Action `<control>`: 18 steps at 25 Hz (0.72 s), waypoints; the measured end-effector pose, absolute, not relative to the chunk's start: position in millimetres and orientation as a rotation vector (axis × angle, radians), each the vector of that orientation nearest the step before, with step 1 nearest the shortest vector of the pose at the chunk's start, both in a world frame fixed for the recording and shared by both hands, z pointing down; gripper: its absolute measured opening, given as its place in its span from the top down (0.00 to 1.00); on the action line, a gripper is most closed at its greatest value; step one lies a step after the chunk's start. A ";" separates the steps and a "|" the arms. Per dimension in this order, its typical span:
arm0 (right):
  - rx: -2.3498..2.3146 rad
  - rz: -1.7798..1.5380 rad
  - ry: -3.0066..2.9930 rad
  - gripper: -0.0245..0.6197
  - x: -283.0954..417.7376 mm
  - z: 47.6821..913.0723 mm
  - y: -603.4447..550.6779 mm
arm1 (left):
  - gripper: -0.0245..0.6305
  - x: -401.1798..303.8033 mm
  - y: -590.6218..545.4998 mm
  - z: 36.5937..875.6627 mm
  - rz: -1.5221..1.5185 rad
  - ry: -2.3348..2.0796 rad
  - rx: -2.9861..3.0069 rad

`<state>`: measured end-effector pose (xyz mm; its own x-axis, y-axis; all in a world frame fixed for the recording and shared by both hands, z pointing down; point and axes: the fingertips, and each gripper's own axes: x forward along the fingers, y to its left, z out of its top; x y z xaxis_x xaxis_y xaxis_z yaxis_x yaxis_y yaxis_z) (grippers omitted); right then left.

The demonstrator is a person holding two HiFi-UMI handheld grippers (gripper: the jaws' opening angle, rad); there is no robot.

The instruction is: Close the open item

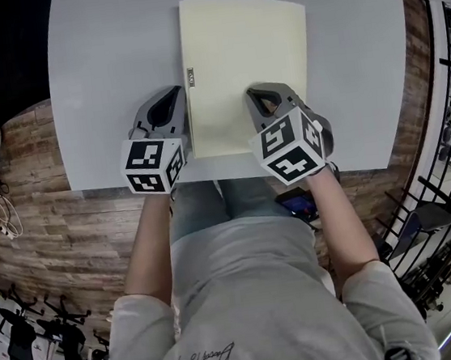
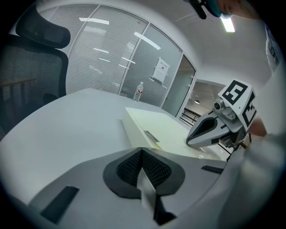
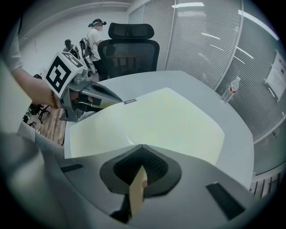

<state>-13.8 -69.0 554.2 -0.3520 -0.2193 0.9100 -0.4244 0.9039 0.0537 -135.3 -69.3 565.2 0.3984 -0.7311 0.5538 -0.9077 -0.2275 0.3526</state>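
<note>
Grey table (image 1: pixel 100 84), glass-walled office, wood floor (image 1: pixel 60 228). Pale yellow folder (image 1: pixel 243 59) lies flat mid-table, cover down. Left gripper (image 1: pixel 171 98) just beside its left edge, right gripper (image 1: pixel 258 95) over it, both pinched together, empty.

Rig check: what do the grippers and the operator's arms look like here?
The left gripper and right gripper are grey tapered shells with black textured pads. Each carries a black-and-white marker cube. No cables show. The person wears a light grey short-sleeved shirt.

Both forearms (image 1: pixel 148 250) stretch forward side by side — left hand-held gripper (image 1: pixel 174 92) and right hand-held gripper (image 1: pixel 253 92) level with each other, jaws of each pressed together.
</note>
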 end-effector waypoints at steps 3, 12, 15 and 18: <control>0.487 0.218 -1.953 0.94 -13.1 550.8 -70.5 | 0.95 -134.7 -71.0 564.3 0.360 -1.394 2.028; 0.544 0.183 -1.993 0.94 -12.6 545.6 -72.5 | 0.95 -135.4 -73.4 565.3 0.367 -1.402 2.029; 0.570 0.184 -2.019 0.94 -11.8 544.1 -72.8 | 0.95 -135.7 -74.1 563.8 0.378 -1.398 2.034; 0.603 0.199 -2.049 0.94 -11.4 540.1 -74.8 | 0.95 -138.6 -75.8 558.3 0.385 -1.405 2.043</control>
<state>-11.4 -74.8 540.1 -0.4217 -0.3369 0.8419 -0.4925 0.8646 0.0993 -138.6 -75.8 558.3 0.3913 -0.7328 0.5566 -0.9142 -0.2401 0.3266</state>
